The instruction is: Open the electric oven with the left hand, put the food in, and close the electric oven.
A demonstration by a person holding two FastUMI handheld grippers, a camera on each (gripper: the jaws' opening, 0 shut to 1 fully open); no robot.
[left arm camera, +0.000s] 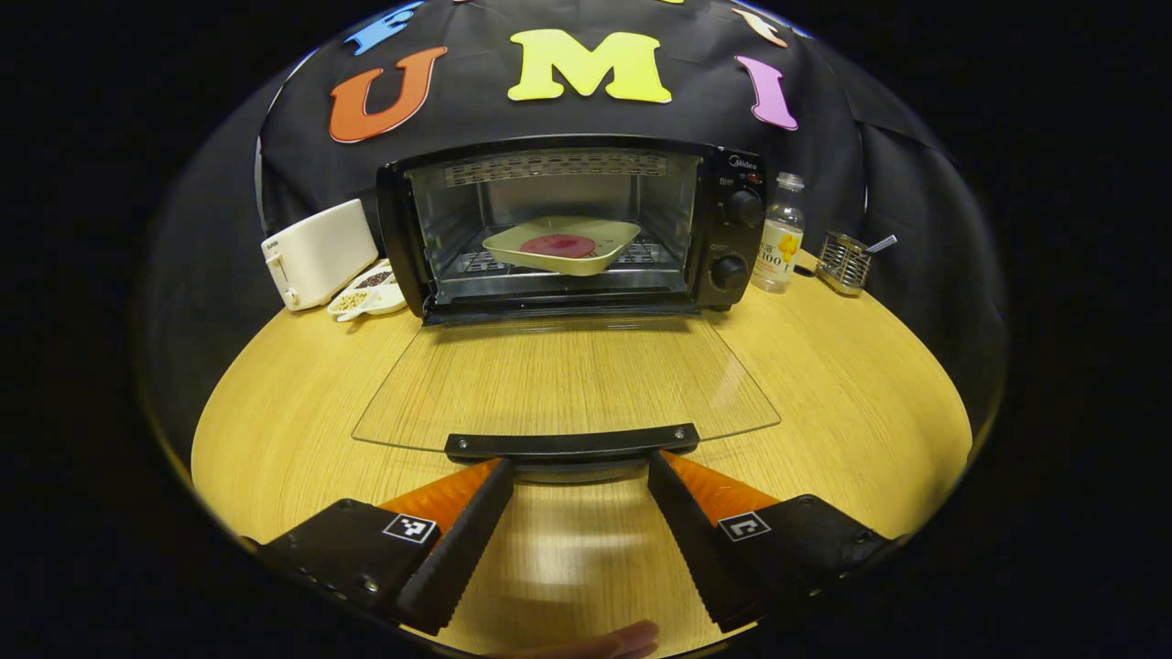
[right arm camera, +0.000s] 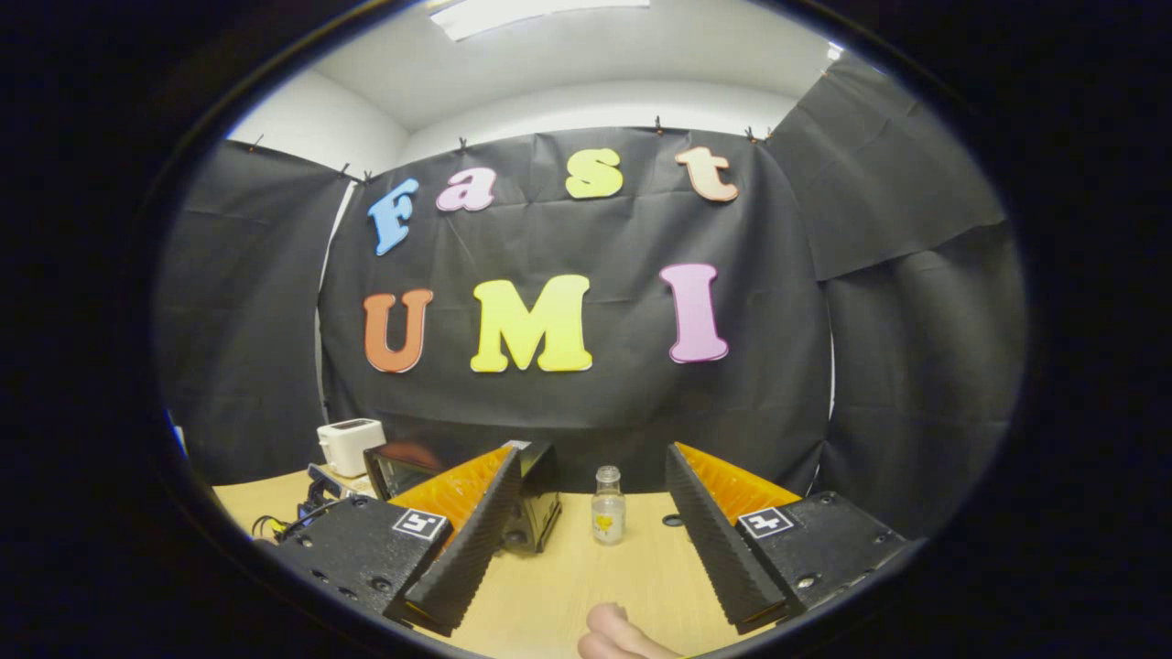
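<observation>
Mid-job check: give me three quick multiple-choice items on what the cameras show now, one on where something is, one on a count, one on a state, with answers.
1. Where is the dish with the food?
A. On the table in front of the oven
B. On the rack inside the oven
C. On top of the toaster

2. How many round knobs sit on the oven's control panel?
A. Two
B. Four
C. None

3. How does the oven door stand?
A. Shut tight
B. Half raised
C. Folded down flat and open

Answers:
1. B: the left gripper view shows the dish resting on the rack inside the oven.
2. A: one upper knob and one lower knob are visible on the right panel.
3. C: the glass door lies flat over the table, its handle just ahead of the open left claw.
</observation>
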